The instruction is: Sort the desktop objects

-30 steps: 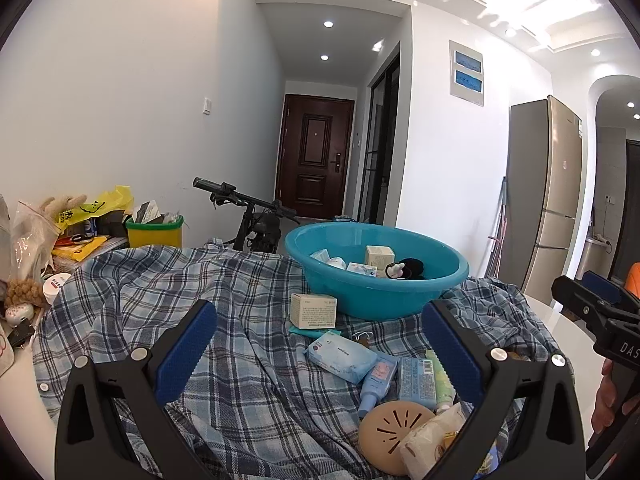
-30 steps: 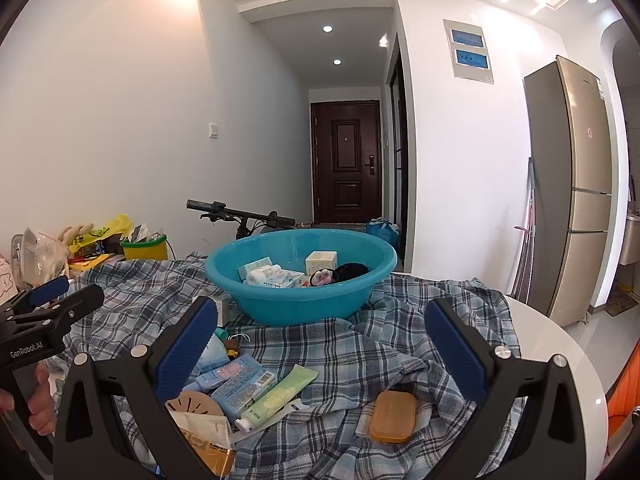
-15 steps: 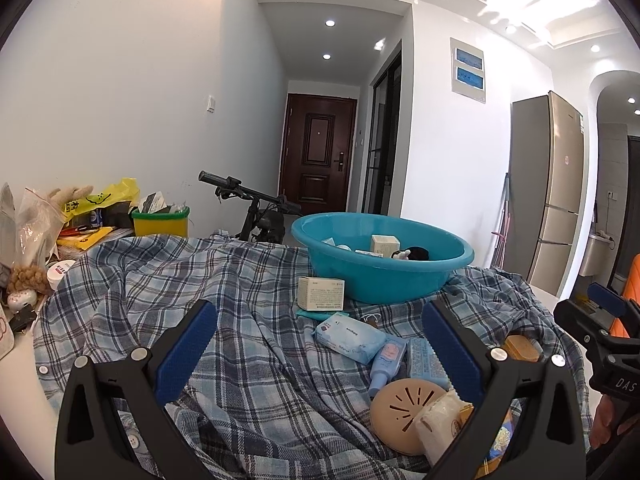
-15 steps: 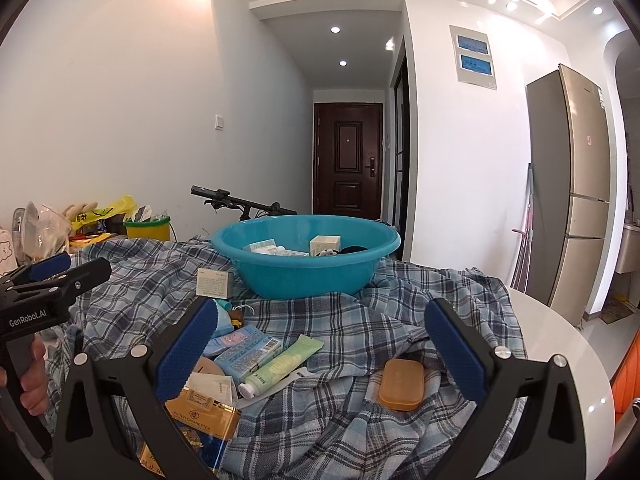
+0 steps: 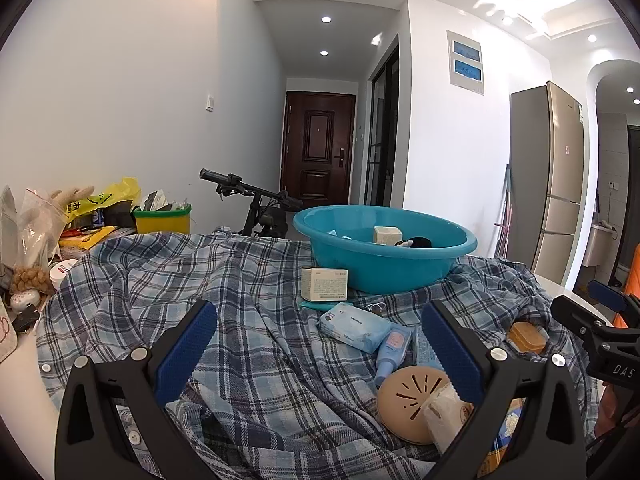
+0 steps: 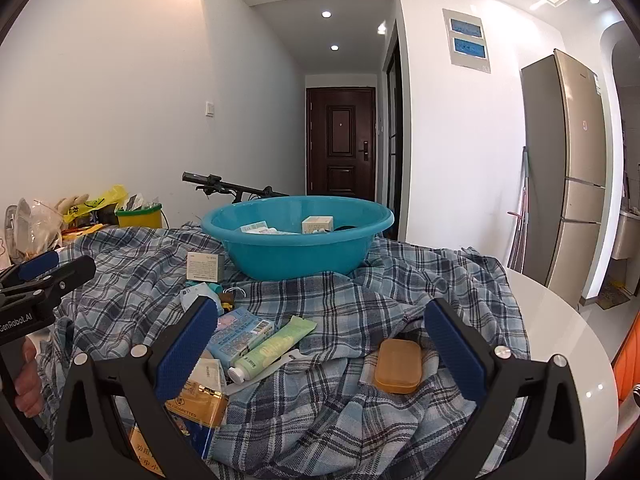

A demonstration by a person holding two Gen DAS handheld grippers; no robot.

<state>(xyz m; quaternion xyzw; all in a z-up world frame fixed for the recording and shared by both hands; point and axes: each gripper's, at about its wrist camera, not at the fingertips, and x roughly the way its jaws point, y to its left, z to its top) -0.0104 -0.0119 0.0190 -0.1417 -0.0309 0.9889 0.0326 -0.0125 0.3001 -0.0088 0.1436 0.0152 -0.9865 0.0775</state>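
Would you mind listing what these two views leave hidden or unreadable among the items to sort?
- Basin contents: both views, the near wall hides all but a small box and a few tops.
- Cigarette pack: right wrist view, partly behind the right gripper, jaws open.
- Round beige disc: left wrist view, overlapped by a white packet and the left gripper.
- Label print: too small to read.

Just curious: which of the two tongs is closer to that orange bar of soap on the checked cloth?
Right. The orange soap lies just ahead between the open right tongs, toward their right finger. The left tongs sit farther off, with the soap beyond their right finger.
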